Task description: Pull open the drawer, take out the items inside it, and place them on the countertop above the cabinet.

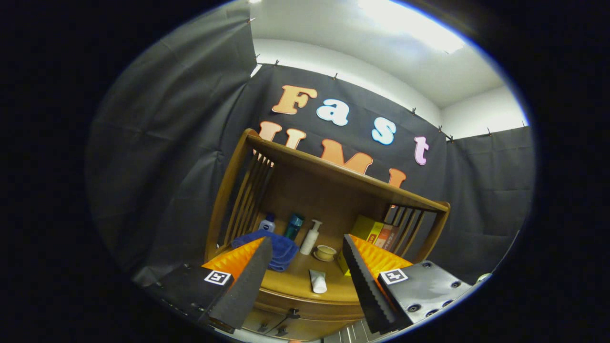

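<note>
Gaping claw (305,267) facing countertop (295,281)

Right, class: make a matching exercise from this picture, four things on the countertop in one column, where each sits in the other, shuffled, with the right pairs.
Claw open, holding nothing.

1. tube
2. cloth
3. pump bottle
4. cup

A. partly behind one finger
B. nearest the front edge, lying flat
C. on a saucer
D. upright, between cloth and cup

Pairs: 1-B, 2-A, 3-D, 4-C
</note>
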A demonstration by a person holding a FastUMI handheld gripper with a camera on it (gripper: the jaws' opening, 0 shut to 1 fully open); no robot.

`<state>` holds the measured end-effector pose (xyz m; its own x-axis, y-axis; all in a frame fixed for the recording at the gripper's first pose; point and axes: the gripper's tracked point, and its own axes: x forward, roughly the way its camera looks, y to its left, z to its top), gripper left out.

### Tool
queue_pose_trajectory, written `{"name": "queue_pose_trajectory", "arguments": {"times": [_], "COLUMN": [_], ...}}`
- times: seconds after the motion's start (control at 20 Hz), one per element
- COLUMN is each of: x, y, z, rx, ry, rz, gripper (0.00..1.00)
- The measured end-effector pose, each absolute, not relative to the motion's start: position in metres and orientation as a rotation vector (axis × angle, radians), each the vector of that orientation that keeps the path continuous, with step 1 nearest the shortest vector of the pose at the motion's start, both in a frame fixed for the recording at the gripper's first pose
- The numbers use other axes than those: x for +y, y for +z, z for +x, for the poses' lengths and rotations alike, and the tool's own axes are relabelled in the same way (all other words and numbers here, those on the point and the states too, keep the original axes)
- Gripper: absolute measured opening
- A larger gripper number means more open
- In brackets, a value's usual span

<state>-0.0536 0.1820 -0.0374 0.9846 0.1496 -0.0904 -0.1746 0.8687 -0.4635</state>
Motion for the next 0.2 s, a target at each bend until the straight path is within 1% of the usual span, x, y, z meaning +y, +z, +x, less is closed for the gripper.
{"name": "queue_pose_trajectory", "arguments": {"times": [0.1,0.2], "x": [0.1845,0.1925], "y": [-0.0296,-0.0345], "z": [-0.0494,-0.0439], "rx": [0.023,0.036], "ry": [0.139,0.143], "rz": [-0.505,-0.510], "gripper": [0.98,0.98]}}
